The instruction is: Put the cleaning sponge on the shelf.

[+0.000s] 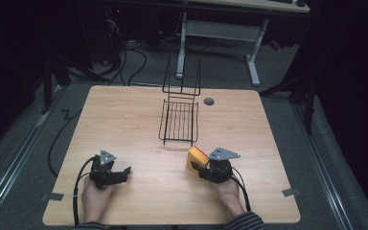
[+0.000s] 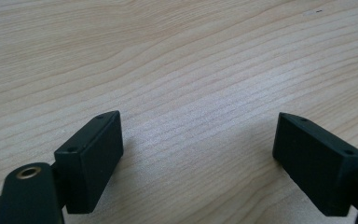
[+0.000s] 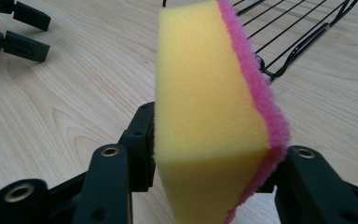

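Standing yellow sponge (image 3: 209, 112), pink scouring face

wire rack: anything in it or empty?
Empty. The wire rack shows bare table through its bars; the sponge sits outside it, in the right gripper.

We see a light wood-grain desk (image 1: 124, 120) on grey carpet. Beyond our right-hand jaws a black wire rack (image 1: 179, 122) lies directly on it; past the rack, near the far edge, sits a dark round grommet (image 1: 209, 101).
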The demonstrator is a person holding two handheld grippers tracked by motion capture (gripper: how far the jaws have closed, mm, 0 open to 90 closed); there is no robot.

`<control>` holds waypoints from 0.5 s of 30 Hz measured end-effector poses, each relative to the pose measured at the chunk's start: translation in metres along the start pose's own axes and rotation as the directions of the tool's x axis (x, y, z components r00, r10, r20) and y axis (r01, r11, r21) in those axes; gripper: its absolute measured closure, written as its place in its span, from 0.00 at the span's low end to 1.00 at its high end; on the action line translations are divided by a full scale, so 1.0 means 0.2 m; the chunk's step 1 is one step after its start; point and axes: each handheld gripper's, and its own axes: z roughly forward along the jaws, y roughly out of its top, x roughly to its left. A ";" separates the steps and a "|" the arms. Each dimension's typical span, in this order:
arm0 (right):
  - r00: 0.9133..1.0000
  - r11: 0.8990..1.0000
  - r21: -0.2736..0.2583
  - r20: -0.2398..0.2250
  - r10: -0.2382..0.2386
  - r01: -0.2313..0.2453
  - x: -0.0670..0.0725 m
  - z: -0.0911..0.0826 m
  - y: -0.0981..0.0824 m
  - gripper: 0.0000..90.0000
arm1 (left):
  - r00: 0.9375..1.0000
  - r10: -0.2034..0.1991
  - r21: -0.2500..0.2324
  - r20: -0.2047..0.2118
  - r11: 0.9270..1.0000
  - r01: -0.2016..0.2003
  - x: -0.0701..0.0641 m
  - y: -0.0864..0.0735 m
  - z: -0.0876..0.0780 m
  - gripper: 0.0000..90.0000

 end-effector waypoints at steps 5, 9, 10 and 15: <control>1.000 1.000 -0.001 -0.003 -0.001 0.001 0.00 0.00 0.00 0.65 | 1.000 0.000 -0.002 -0.001 1.000 0.000 0.00 0.00 0.00 0.19; 1.000 1.000 -0.004 -0.007 0.001 -0.001 0.00 -0.01 0.00 0.66 | 1.000 0.000 -0.001 -0.001 1.000 0.000 0.00 0.00 0.00 0.19; 1.000 1.000 -0.004 -0.007 0.001 -0.001 0.00 -0.01 0.00 0.66 | 1.000 0.000 -0.001 -0.001 1.000 0.000 0.00 0.00 0.00 0.19; 1.000 1.000 -0.019 -0.012 0.000 -0.001 0.00 -0.02 0.01 0.67 | 1.000 0.000 -0.001 -0.001 1.000 0.000 0.00 0.00 0.00 0.19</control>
